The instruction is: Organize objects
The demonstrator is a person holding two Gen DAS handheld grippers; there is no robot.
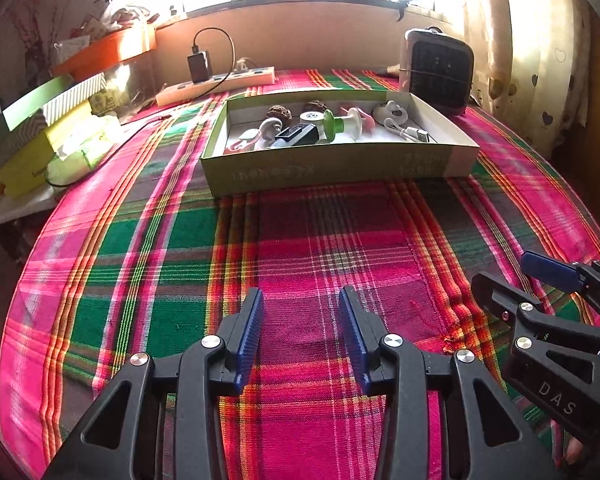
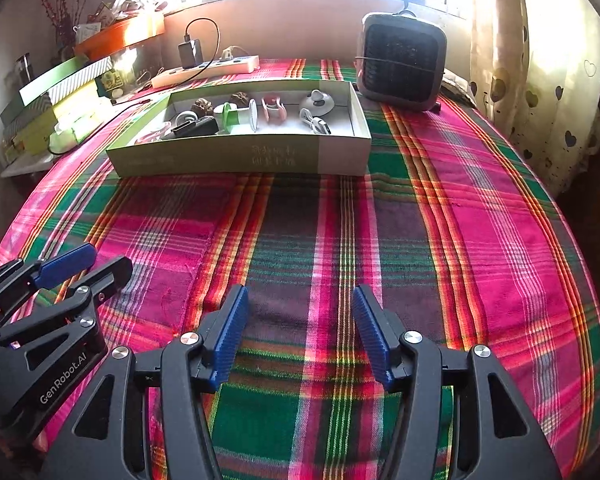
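Both tongs, the left gripper (image 1: 301,300) and right gripper (image 2: 300,300), stood apart and empty over the near plaid cloth (image 2: 480,240); the shallow green cardboard box (image 1: 332,166) of small oddments sat far off. A careless reach could tip its crowded contents; glare hid the far window ledge

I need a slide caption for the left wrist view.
Both grippers hover with open jaws above the plaid cloth, facing the filled box.

Both are chunky black plastic; the left hand-held gripper (image 1: 302,334) has ribbed blue pads (image 1: 250,340) and silver screws. The right hand-held gripper (image 2: 300,336) looks identical; white "GenRobot.AI" lettering on one, "DAS" on the other.
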